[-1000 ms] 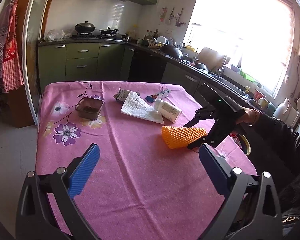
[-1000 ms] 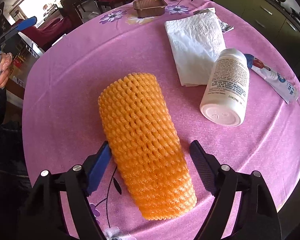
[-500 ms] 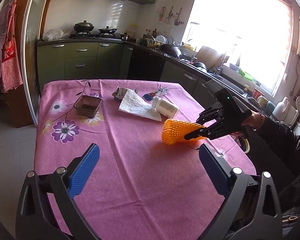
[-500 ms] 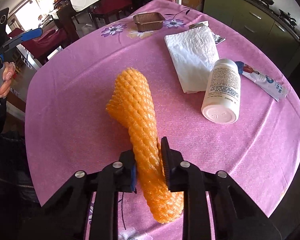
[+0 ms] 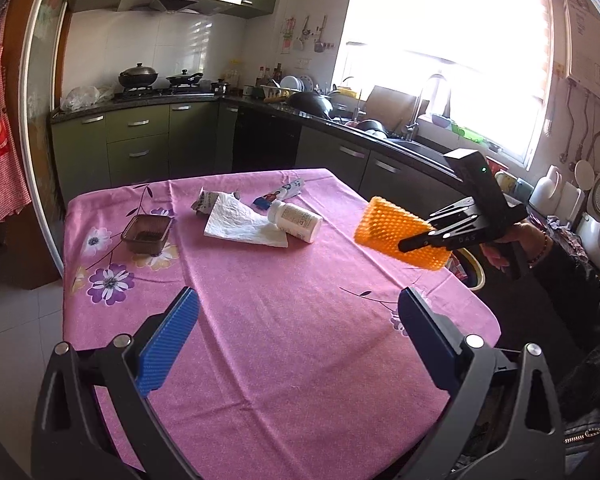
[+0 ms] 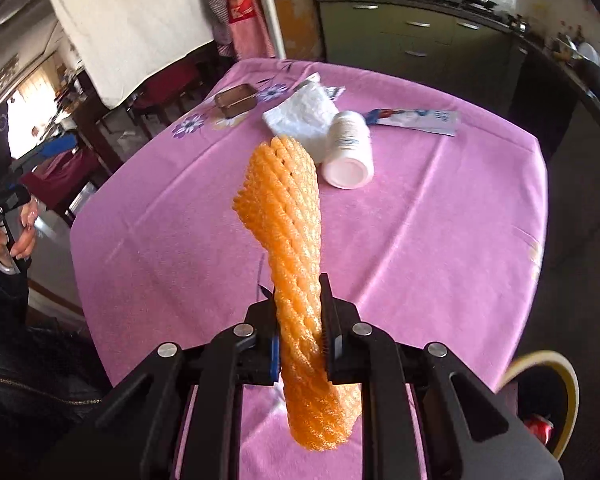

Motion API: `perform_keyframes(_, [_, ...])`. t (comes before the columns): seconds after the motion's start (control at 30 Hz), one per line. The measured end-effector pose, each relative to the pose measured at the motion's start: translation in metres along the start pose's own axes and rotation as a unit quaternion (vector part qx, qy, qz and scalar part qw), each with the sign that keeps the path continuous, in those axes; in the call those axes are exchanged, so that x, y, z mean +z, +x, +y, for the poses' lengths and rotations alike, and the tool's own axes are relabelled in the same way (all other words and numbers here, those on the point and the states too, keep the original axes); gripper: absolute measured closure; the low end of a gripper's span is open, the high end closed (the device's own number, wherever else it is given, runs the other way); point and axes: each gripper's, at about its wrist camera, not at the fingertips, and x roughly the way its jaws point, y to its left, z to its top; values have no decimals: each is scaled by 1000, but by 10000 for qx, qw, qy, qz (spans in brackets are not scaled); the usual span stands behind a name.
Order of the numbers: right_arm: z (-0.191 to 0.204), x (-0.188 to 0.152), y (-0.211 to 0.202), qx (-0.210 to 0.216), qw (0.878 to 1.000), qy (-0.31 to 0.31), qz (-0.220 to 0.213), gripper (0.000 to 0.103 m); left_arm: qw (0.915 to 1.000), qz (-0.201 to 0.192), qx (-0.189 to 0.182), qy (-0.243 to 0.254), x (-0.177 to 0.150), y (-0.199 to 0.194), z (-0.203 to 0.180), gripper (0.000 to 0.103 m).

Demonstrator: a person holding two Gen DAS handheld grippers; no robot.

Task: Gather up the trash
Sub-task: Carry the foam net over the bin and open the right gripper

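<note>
Orange foam fruit net [image 6: 296,248] now pinched mid-length in the right gripper [image 6: 300,336], jaws squeezed onto it so the mesh is crushed narrow between the pads. A second ago the same net lay flat on the pink tablecloth [image 6: 440,248] between wide-spread jaws; since then the jaws have closed on it and it has come off the table, hanging clear of the cloth in both views. In the left wrist view the net [image 5: 396,236] sits past the table's right edge, above a yellow-rimmed bin [image 5: 474,268] partly hidden behind it; the same bin [image 6: 548,396] shows at lower right in the right wrist view, red item inside. Judgement: first pickup done, net is in transit, drop into the bin looks like the next step.

Left gripper [image 5: 296,340] near the front table edge, jaws spread wide, nothing between them.

Further out on the cloth, not yet collected: white pill bottle [image 5: 298,222] lying on its side, touching the crumpled white paper towel [image 5: 242,224]; a torn wrapper [image 5: 204,202] peeks from under the towel's far end; blue-and-white sachet [image 5: 282,194] just beyond the bottle; brown plastic tray [image 5: 146,234] well to the left. Judgement: most of the task remains.
</note>
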Motion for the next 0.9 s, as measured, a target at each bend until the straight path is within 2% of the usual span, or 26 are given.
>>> perform_keyframes(0.13, [-42, -33, -48, -739, 9941, 773, -205, 87, 9999, 21, -116, 122, -1, 4, -12, 8])
perform_keyframes(0.27, [-91, -72, -76, -1412, 9776, 1553, -154, 85, 9996, 22, -224, 191, -2, 7, -21, 8])
perform_keyframes(0.37, [-126, -99, -80, -1795, 9625, 2035, -46, 82, 9993, 21, -265, 273, -1, 7, -29, 8])
perform_keyframes(0.47, [-154, -120, -77, -1919, 9499, 2465, 24, 81, 9990, 40, -229, 376, 0, 6, -36, 8])
perform_keyframes(0.6, [-176, -130, -61, -2004, 9410, 2720, 195, 80, 9988, 52, -181, 456, 1, 4, -42, 8])
perform_keyframes(0.67, [-183, -133, -56, -2050, 9389, 2753, 259, 69, 9987, 50, -157, 476, 2, 3, -43, 8])
perform_keyframes(0.7, [-185, -134, -55, -2119, 9375, 2748, 253, 57, 9987, 54, -153, 481, 2, 3, -44, 8])
perform_keyframes(0.77, [-187, -134, -57, -2289, 9323, 2792, 195, 45, 9987, 63, -154, 485, 2, 4, -44, 7])
perform_keyframes(0.9, [-183, -134, -69, -2360, 9291, 2849, 26, 41, 9986, 105, -170, 499, 2, 6, -46, 7])
